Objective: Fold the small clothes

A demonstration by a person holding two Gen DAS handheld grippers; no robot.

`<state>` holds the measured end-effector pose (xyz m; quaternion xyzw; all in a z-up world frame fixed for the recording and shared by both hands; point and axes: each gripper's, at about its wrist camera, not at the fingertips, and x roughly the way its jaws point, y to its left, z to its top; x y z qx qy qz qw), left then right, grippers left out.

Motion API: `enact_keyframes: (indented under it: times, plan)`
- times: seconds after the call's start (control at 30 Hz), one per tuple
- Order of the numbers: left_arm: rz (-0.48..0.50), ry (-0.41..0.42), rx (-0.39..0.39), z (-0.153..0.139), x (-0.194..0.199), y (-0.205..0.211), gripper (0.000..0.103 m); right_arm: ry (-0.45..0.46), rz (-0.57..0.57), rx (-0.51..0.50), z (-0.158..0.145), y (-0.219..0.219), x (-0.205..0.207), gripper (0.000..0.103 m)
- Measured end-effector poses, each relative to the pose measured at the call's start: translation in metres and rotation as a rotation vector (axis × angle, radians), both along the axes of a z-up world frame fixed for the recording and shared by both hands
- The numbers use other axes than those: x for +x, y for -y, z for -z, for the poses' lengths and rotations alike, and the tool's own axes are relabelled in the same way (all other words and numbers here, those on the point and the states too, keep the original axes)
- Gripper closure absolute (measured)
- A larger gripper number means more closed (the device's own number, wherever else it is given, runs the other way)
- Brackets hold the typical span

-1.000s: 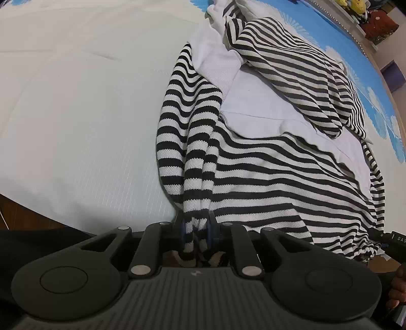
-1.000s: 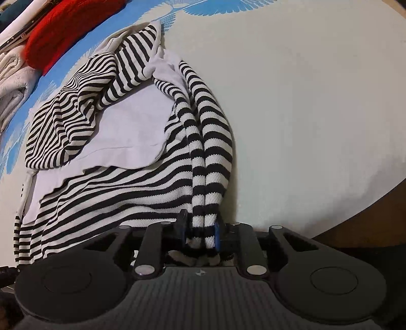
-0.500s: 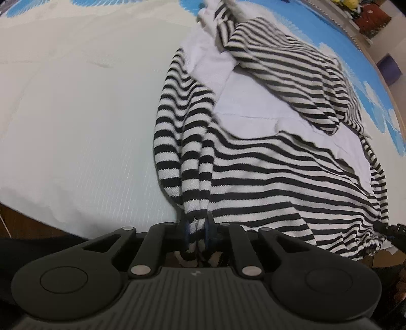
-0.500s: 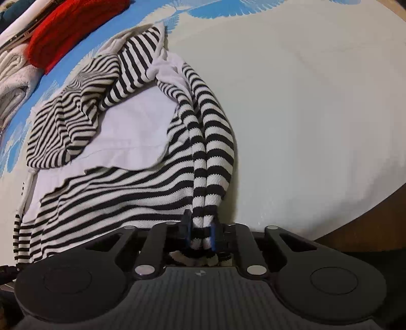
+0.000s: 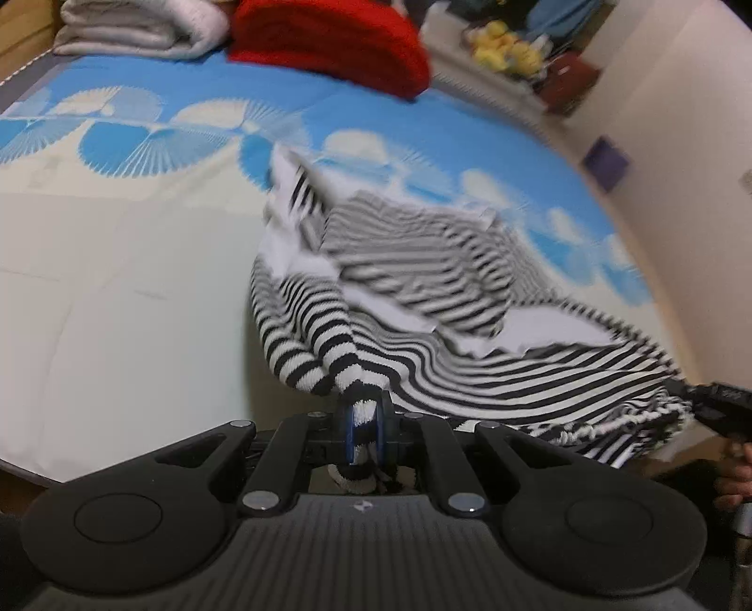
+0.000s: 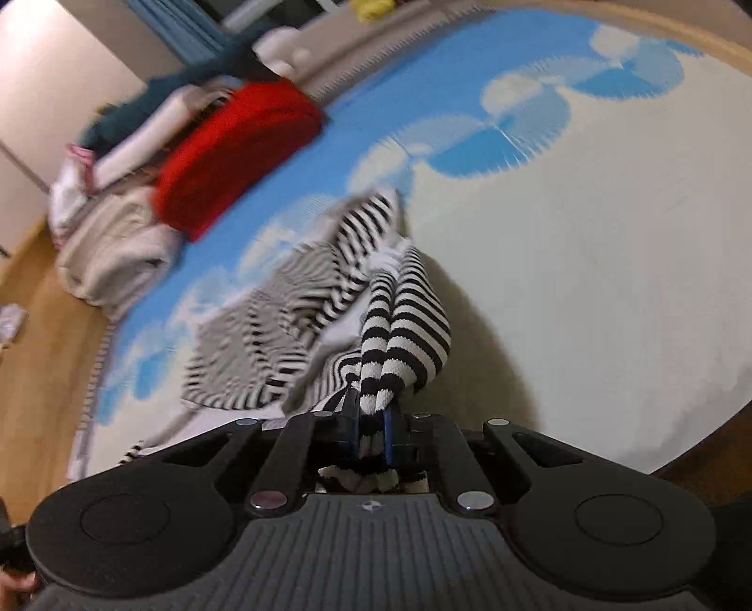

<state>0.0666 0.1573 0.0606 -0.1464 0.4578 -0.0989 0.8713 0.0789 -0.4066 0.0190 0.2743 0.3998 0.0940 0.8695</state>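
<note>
A: Which step am I on?

B: The lift at the start of a fold, I judge. In my left wrist view, the left tongs (image 5: pixel 363 420) sit at six o'clock, clenched on a bunched edge of the striped top (image 5: pixel 470 338). The rest of it trails up toward one o'clock across the bed (image 5: pixel 117 291), blurred. The other tool shows at the three o'clock edge.

A: And the right side?

B: In my right wrist view, the right tongs (image 6: pixel 373 423) are at six o'clock. Their jaws are closing, and their pads press on striped cloth. The top runs toward eleven o'clock from there.

A: What does the next move call for?

B: I would carry both held edges together across the garment, keeping them level so the fold lands straight. Uneven travel would twist it.

A: Materials?

B: The top is a soft ribbed knit in black and white bands, with a plain white inner face. It is limp and drapes in folds. The bed cover is smooth, cream with blue fan prints. A red folded knit (image 5: pixel 329 42) lies at twelve o'clock, with a pale folded pile (image 5: pixel 141 23) left of it.
</note>
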Motion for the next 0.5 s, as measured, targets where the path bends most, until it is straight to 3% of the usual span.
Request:
enact_keyframes:
  times: [0.13,0.27,0.4,0.5]
  plan:
    - [0.055,0.009,-0.034,-0.027,-0.021,-0.005,0.094,0.031,-0.042,0.051,-0.027,0.013,-0.030,0.094]
    - [0.085,-0.018,-0.064,-0.028,-0.009,-0.005,0.094,0.017,-0.073,0.051,-0.036,0.017,-0.027,0.094]
    - [0.066,-0.070,-0.066,0.001,0.057,-0.007,0.094,-0.043,-0.071,0.029,-0.019,0.018,0.030,0.094]
    - [0.006,-0.124,-0.114,0.031,0.120,-0.018,0.090,-0.077,-0.075,0.001,-0.001,0.011,0.091,0.094]
